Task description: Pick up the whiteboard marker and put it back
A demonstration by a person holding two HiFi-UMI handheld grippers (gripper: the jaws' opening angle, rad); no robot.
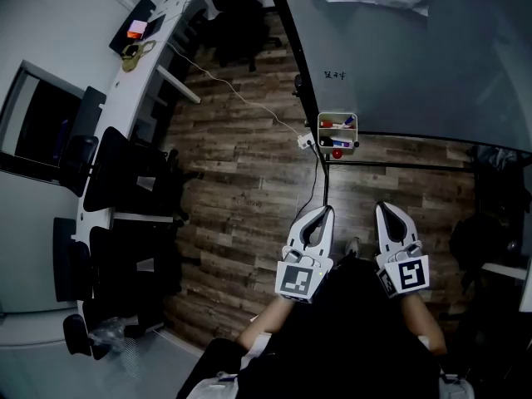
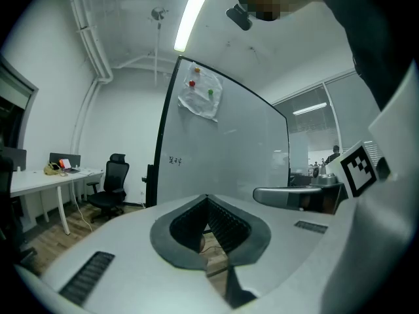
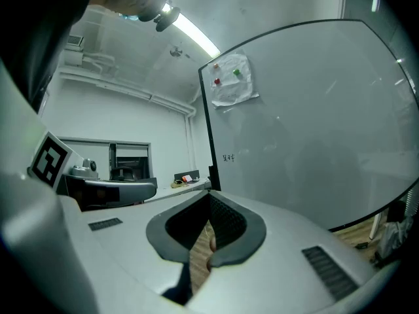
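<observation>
A small white marker tray (image 1: pixel 337 116) hangs on the lower frame of the whiteboard (image 1: pixel 399 56). Whiteboard markers (image 1: pixel 347 123) with blue and red caps lie in it, with a red round magnet (image 1: pixel 337 153) just below. My left gripper (image 1: pixel 326 211) and right gripper (image 1: pixel 384 208) are held side by side over the wooden floor, short of the tray. Both are shut with nothing between the jaws. In the left gripper view the left gripper (image 2: pixel 207 199) points at the whiteboard (image 2: pixel 229 156). The right gripper (image 3: pixel 211 195) faces the board (image 3: pixel 308 129) too. No marker shows in either gripper view.
A long white desk (image 1: pixel 150 56) with black office chairs (image 1: pixel 125 173) runs along the left. A cable and power strip (image 1: pixel 304 142) lie on the wooden floor near the whiteboard's foot. A paper sheet (image 2: pixel 203 93) is pinned high on the board with magnets.
</observation>
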